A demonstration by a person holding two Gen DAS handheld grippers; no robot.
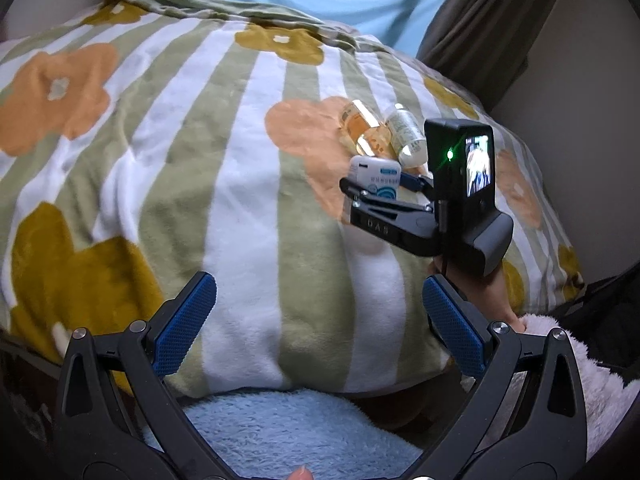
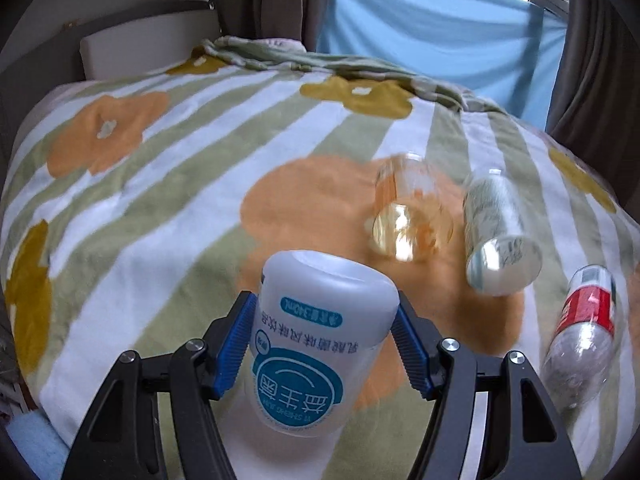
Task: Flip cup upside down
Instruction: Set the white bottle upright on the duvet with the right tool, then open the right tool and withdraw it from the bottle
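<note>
A white plastic cup [image 2: 316, 340] with a blue label is held between the blue pads of my right gripper [image 2: 324, 344]. Its printing reads upside down and its closed base points up and away. In the left wrist view the same cup [image 1: 374, 178] shows in my right gripper [image 1: 380, 190], just above the flowered blanket [image 1: 200, 160]. My left gripper [image 1: 318, 324] stands open near the blanket's front edge, with nothing between its fingers.
A clear yellowish cup [image 2: 408, 216], a clear labelled bottle [image 2: 498, 232] and a red-labelled bottle [image 2: 580, 332] lie on their sides to the right. A light blue fleece [image 1: 288, 432] lies below the blanket's edge. A blue curtain [image 2: 432, 36] hangs behind.
</note>
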